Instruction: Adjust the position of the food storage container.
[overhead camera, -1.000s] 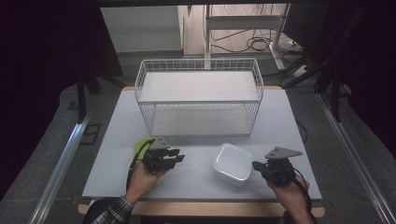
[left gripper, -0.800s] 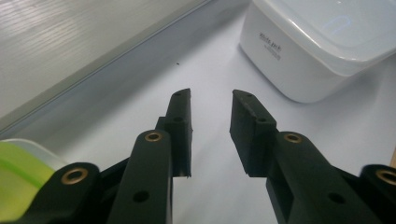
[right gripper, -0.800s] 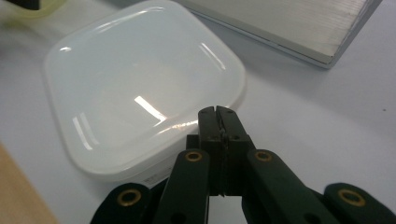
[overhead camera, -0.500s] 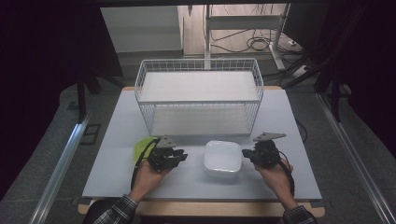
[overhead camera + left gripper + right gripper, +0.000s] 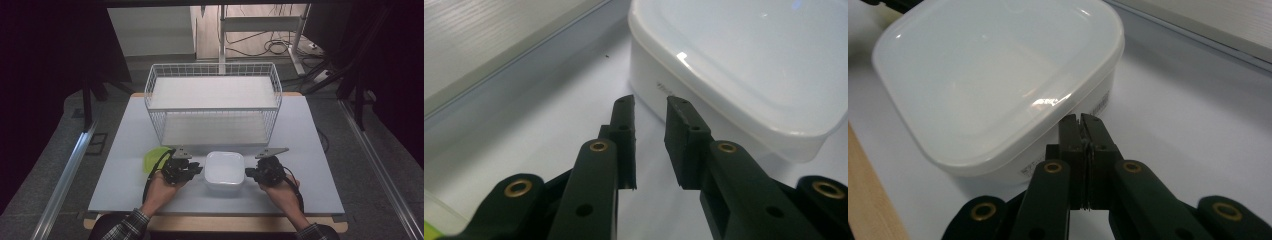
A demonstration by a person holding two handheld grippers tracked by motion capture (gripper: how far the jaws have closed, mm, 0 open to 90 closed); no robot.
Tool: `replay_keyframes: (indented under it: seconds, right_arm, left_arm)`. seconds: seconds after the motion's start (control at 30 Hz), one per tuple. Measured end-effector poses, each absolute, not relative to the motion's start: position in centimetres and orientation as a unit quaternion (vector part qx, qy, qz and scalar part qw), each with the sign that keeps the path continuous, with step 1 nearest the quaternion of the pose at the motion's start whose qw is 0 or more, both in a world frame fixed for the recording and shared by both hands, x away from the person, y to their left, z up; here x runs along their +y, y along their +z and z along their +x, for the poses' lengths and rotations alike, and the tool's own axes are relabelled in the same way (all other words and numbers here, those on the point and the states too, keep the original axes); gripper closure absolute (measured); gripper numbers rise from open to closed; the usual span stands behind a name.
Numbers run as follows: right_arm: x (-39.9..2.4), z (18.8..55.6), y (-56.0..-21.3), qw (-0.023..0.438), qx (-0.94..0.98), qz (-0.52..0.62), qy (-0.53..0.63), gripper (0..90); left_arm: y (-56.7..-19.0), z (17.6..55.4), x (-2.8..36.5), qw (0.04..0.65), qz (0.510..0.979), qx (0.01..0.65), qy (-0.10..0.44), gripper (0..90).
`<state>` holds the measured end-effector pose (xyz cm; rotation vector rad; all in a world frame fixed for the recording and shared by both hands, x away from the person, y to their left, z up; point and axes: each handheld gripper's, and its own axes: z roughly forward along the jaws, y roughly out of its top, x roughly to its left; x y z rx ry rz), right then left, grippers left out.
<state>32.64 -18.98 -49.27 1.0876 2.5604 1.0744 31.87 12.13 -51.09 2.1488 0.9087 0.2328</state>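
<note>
White lidded container [image 5: 224, 169] sits near the table's [image 5: 320, 165] front edge, at 6 o'clock from the wire basket [image 5: 214, 107]. Left gripper [image 5: 192, 170] stands at its 9 o'clock side — jaws narrowly apart, just been closing, nothing between them. Right gripper [image 5: 251, 174] at 3 o'clock — jaws pressed together, empty, tips at the container's wall. Green lid [image 5: 155, 157] lies at 9 o'clock of the left gripper. Open tabletop lies right of the right gripper.
</note>
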Motion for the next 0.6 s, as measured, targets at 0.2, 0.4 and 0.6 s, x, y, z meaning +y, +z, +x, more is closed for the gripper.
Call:
replay_keyframes:
  seconds: [0.2, 0.4, 0.6]
  right_arm:
    - [-19.5, 32.4, -49.0, 0.101, 0.857, 0.358, 0.357, 79.0]
    - [-21.0, 31.7, -48.5, 0.12, 0.846, 0.356, 0.378, 54.4]
    - [-21.6, 31.4, -48.7, 0.122, 0.842, 0.345, 0.396, 26.9]
  left_arm:
    - [-50.8, 31.0, 13.3, 0.385, 0.842, 0.362, 0.105, 67.5]
    - [-50.1, 30.3, 14.5, 0.412, 0.829, 0.357, 0.122, 45.9]
    - [-50.3, 29.8, 15.0, 0.417, 0.821, 0.371, 0.117, 26.4]
